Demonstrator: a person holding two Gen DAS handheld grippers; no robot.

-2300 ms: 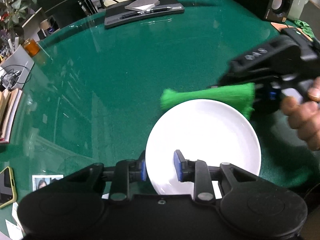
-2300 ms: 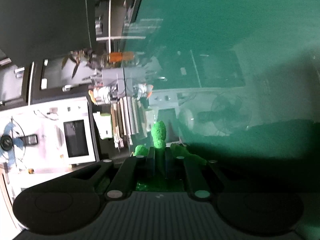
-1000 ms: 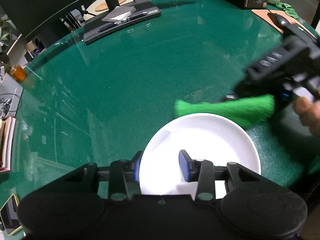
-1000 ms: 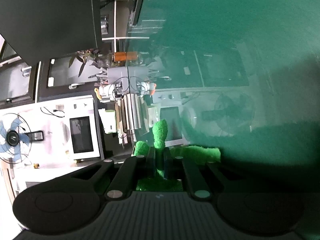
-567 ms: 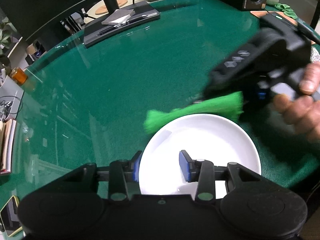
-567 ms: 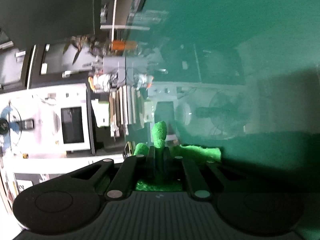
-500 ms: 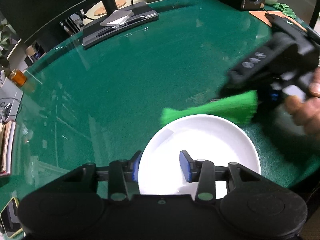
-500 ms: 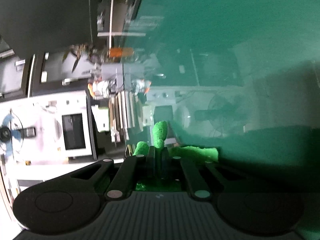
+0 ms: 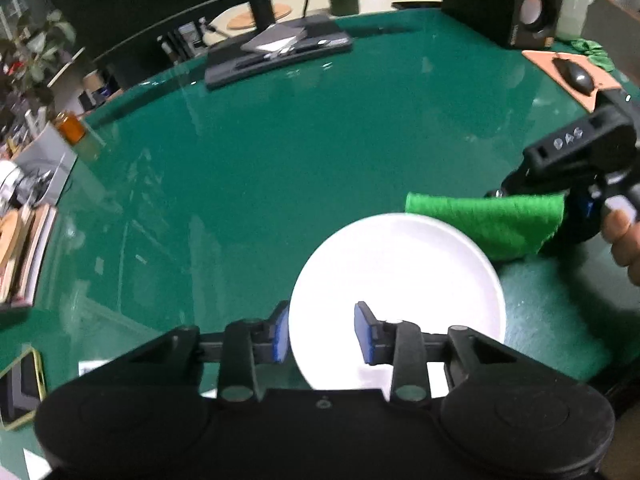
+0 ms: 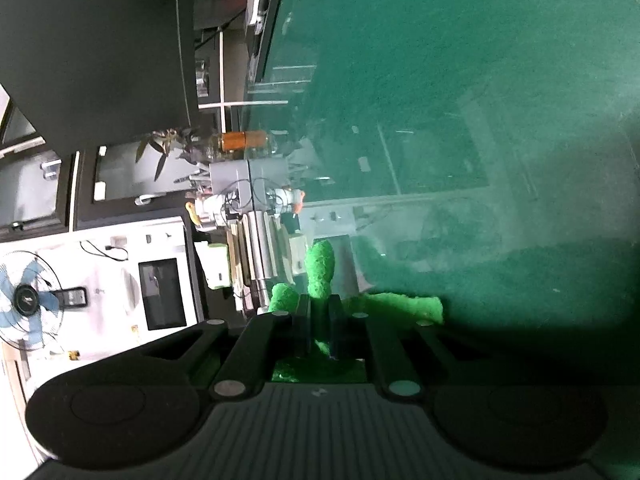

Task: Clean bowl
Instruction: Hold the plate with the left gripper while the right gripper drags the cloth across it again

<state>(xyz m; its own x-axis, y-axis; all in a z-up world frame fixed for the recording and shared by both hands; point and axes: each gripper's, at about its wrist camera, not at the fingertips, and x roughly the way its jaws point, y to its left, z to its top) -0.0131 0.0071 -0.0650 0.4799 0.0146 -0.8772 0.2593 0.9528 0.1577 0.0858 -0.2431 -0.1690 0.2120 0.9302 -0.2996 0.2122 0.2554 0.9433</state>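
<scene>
Round white ceramic bowl (image 9: 396,280) sits on the green glass-topped desk (image 9: 280,168), at the near edge, right of centre in the left wrist view. Left tool (image 9: 322,334) straddles the bowl's near-left rim: one blue pad (image 9: 280,336) outside the wall, the other inside the bowl. Jaws closing, rim between them; can't tell from the frames whether the pads press the wall yet. Right tool (image 10: 320,320) comes in from the desk's right side, held by a hand (image 9: 624,240), jaws narrow and clamped on a folded bright green terry cloth (image 9: 492,220). Cloth lies over the bowl's far-right rim, touching it. In the right wrist view cloth tufts poke out past the fingertips. Far edge of desk: black keyboard tray (image 9: 276,56), black speaker (image 9: 532,4). Right edge: dark mouse (image 9: 576,76) on an orange pad.
</scene>
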